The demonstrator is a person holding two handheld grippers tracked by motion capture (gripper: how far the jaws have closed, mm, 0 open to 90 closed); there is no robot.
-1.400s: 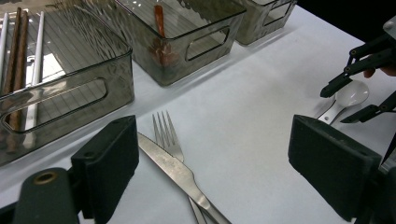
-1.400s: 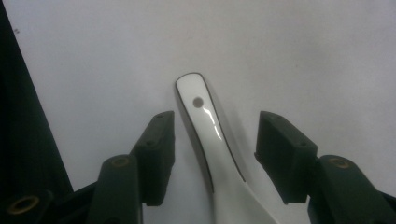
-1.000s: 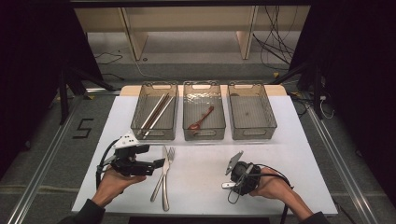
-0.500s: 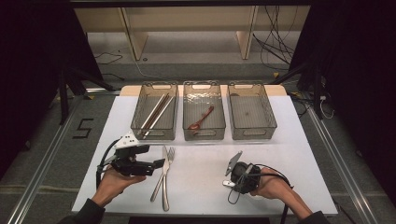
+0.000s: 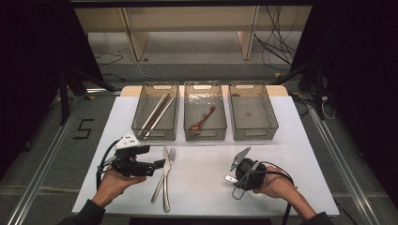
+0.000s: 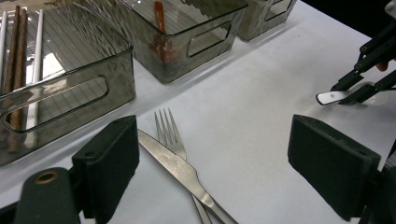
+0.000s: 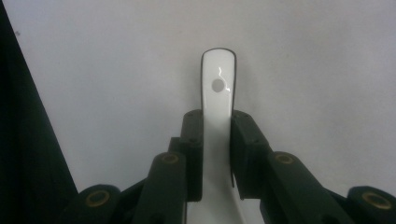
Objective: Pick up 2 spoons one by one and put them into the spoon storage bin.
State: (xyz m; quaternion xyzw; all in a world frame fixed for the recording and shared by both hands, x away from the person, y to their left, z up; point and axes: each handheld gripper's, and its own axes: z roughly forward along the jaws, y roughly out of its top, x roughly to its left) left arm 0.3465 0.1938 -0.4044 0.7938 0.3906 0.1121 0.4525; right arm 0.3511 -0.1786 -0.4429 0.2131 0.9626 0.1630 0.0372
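High view: white spoon (image 5: 231, 178) at near right on table (image 5: 281, 140), handle toward left, clamped by right gripper (image 5: 233, 177), jaws just closed since 1 second ago. 3 bins: chopsticks (image 5: 157, 112), brown spoon (image 5: 201, 119).
Left gripper view: left gripper (image 6: 233, 168) spread wide over knife (image 6: 180, 170), fork (image 6: 169, 133).
Right gripper view: handle lengthwise between pads.

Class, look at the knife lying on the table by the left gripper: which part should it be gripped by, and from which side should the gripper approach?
Probably the handle half of the knife, from above, jaws straddling its width. It lies flat on the table, its blade end crossing the fork, so the near handle is freer. The open left gripper sits beside it.
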